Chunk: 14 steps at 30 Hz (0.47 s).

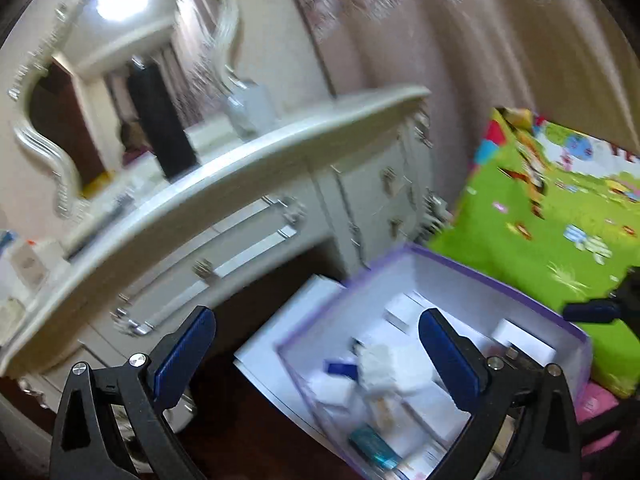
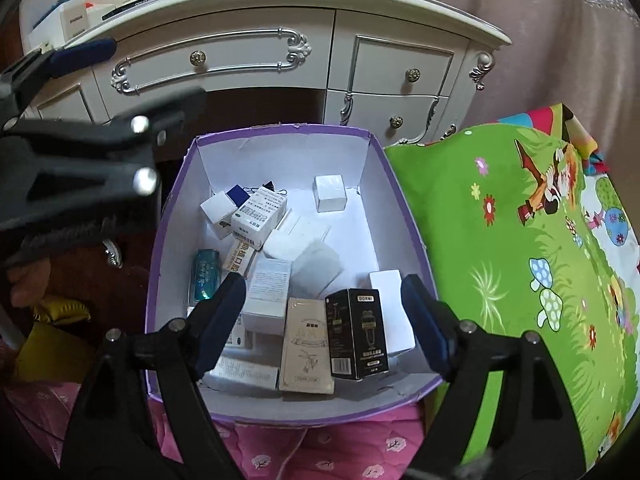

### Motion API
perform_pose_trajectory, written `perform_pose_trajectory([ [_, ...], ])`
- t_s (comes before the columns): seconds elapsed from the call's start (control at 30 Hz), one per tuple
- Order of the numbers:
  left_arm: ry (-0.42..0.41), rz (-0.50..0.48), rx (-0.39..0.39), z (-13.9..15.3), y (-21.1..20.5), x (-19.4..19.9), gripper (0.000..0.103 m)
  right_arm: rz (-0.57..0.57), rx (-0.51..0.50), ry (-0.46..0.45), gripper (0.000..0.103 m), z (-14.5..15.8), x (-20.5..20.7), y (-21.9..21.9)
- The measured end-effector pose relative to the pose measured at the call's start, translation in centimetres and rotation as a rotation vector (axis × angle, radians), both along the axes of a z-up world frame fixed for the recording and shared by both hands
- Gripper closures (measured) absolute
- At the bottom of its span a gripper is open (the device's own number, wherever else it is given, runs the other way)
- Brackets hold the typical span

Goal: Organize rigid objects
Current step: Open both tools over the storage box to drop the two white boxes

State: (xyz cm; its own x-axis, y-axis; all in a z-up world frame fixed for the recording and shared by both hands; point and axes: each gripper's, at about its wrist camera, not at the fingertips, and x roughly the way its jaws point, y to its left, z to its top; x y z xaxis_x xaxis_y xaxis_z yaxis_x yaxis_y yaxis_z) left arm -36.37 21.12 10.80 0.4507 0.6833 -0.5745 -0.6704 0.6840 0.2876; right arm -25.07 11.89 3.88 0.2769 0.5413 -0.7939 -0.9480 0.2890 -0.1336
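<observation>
A purple box with a white inside point(image 2: 280, 134) stands on the floor and holds several small cartons. Among them are a black carton point(image 2: 358, 334), a beige carton point(image 2: 306, 346), a teal tube point(image 2: 206, 276) and a white cube box point(image 2: 330, 192). My right gripper point(image 2: 324, 300) is open and empty, just above the box's near end, its fingers either side of the black carton. My left gripper point(image 1: 316, 340) is open and empty, held left of and above the box point(image 1: 500, 284). It also shows at the left of the right wrist view point(image 2: 120, 76).
A white dressing table point(image 2: 280, 64) with drawers stands behind the box; its top point(image 1: 240, 172) carries a mirror, a black box point(image 1: 160, 120) and small items. A green play mat point(image 2: 520, 260) leans right of the box. A pink quilt point(image 2: 280, 452) lies in front.
</observation>
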Motion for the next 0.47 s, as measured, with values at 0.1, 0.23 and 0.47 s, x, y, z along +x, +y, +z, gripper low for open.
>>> perform_pose_trajectory([
  [0.1, 0.104, -0.008, -0.135, -1.8, 1.1, 1.7, 0.0, -0.016, -0.016, 0.004, 0.021, 0.0, -0.1, -0.5],
  [0.23, 0.092, -0.045, -0.275, -3.7, 1.9, 1.8, 0.0, -0.044, -0.033, 0.004, 0.021, 0.1, 0.1, -1.1],
  [0.47, 0.086, -0.004, -0.254, -4.5, 1.9, 1.6, 0.0, -0.062, -0.054, 0.003, 0.021, -0.3, 0.2, -1.0],
])
